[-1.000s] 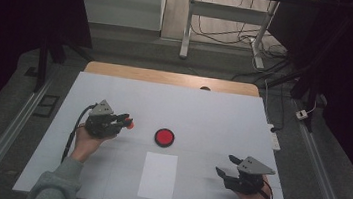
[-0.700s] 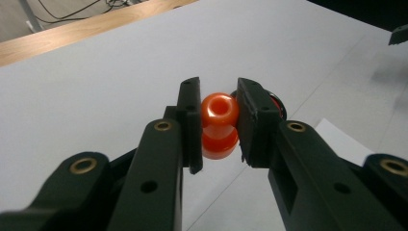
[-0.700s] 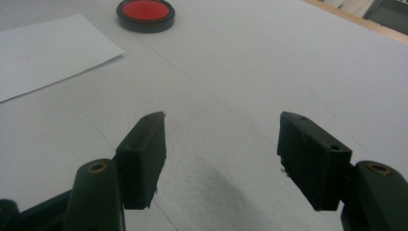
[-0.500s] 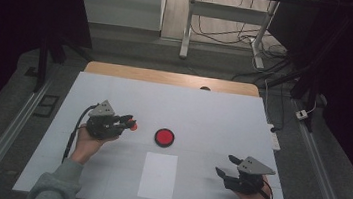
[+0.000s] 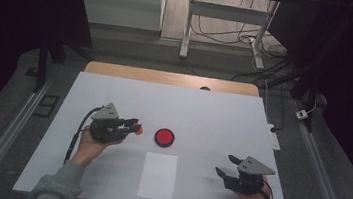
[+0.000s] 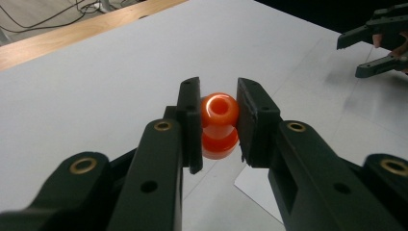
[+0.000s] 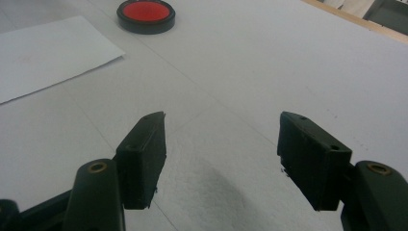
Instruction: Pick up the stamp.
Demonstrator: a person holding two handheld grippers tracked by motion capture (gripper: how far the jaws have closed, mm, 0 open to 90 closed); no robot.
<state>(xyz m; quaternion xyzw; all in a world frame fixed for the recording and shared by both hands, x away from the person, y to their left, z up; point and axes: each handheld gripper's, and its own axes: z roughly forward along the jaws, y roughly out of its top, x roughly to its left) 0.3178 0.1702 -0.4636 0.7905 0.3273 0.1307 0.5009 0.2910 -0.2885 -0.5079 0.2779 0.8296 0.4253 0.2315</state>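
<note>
A small orange spool-shaped piece (image 6: pixel 219 124) with a hole in its top sits pinched between the pads of my left gripper (image 6: pixel 219 120). In the high view that gripper (image 5: pixel 136 126) is held above the left half of the white table, the orange piece (image 5: pixel 137 129) at its tip, a short way left of a red disc (image 5: pixel 164 137) with a black rim. My right gripper (image 7: pixel 221 144) hovers open and bare over the table; it stands near the front right edge (image 5: pixel 224 168). The red disc (image 7: pixel 146 14) lies far ahead of it.
A white sheet of paper (image 5: pixel 158 175) lies flat in front of the red disc, also at the left of the right gripper view (image 7: pixel 43 53). The white table cover (image 5: pixel 203 112) ends at a wooden strip (image 5: pixel 167 77) at the back. A table frame and cables stand on the floor beyond.
My left gripper has moved a little to the right toward the red disc and slightly up, with the orange piece in it. The right gripper has stayed where it was.
</note>
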